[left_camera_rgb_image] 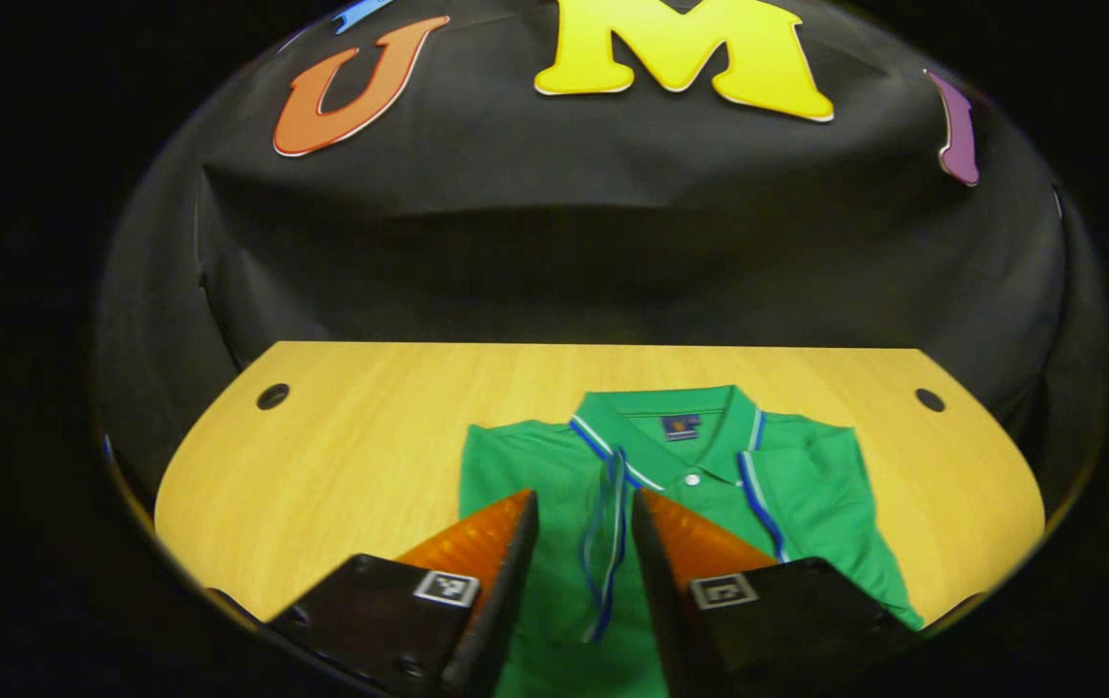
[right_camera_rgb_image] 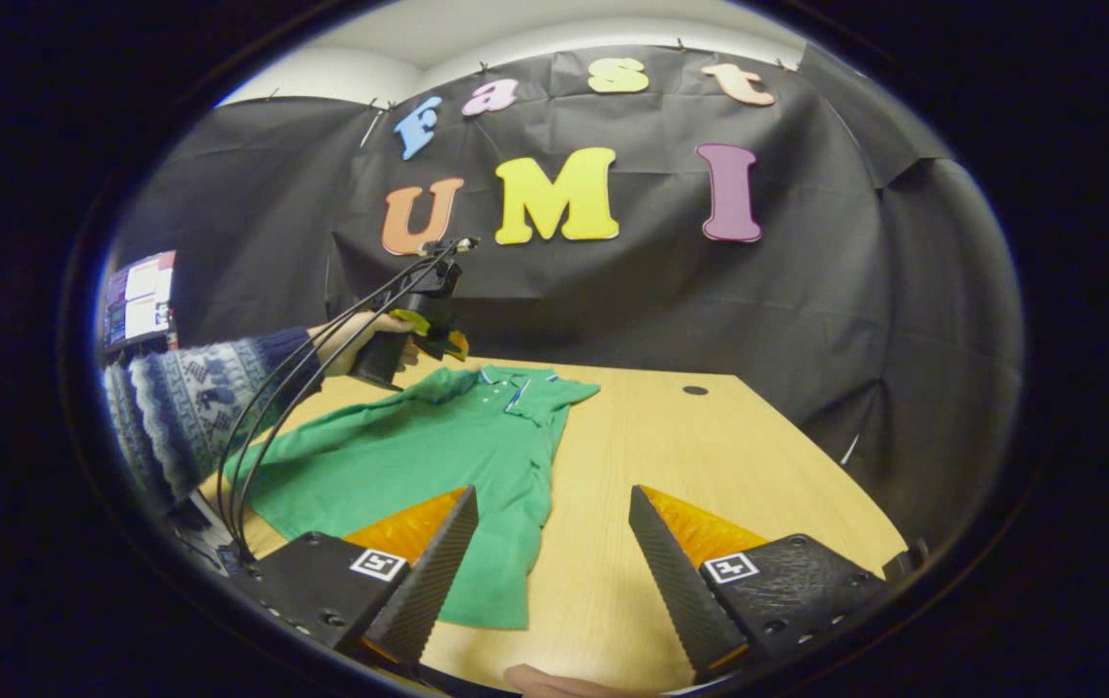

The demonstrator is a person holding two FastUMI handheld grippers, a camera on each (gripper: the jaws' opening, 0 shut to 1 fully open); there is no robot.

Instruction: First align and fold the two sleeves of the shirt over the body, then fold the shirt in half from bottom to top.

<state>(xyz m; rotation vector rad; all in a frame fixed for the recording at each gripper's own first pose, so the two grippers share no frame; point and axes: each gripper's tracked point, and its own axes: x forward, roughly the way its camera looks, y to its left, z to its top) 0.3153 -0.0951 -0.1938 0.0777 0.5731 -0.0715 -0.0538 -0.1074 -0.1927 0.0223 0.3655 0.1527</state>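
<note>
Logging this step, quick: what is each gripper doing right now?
Left gripper: open, above the green shirt, holding nothing.
Right gripper: open wide, above the table, holding nothing.

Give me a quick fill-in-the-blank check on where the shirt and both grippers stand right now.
1. The shirt is ____ in colour.
2. It lies on a ____ table.
3. The right gripper has its fingers ____, holding nothing.
4. The left gripper hangs over the shirt's ____ end.

Missing words: green; wooden; open; collar
</note>
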